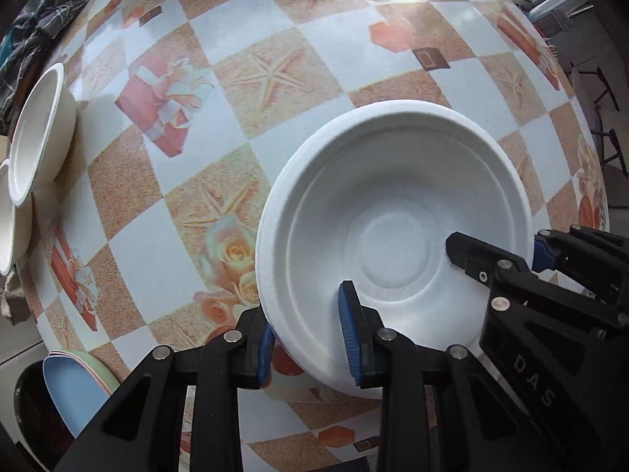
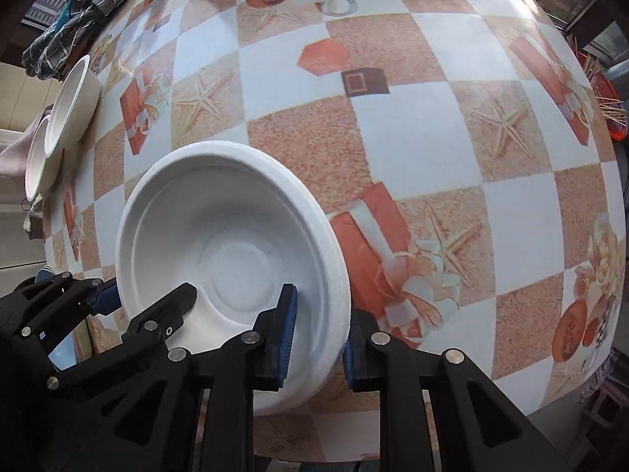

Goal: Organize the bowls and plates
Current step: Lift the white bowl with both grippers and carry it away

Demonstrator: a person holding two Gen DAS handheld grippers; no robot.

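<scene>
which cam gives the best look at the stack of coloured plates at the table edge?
Left wrist. The coloured plates show at its lower left, a blue plate on top with green and pink rims beneath, partly behind the left tool. The right wrist view shows only a blue sliver behind the tool linkages; too little to tell.

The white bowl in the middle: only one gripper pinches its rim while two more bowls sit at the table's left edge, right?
Not quite. Both grippers pinch the bowl: the left gripper clamps its near rim, and the right gripper clamps the rim on the other side; each wrist view shows both. The two other bowls do sit at the table's left edge.
</scene>
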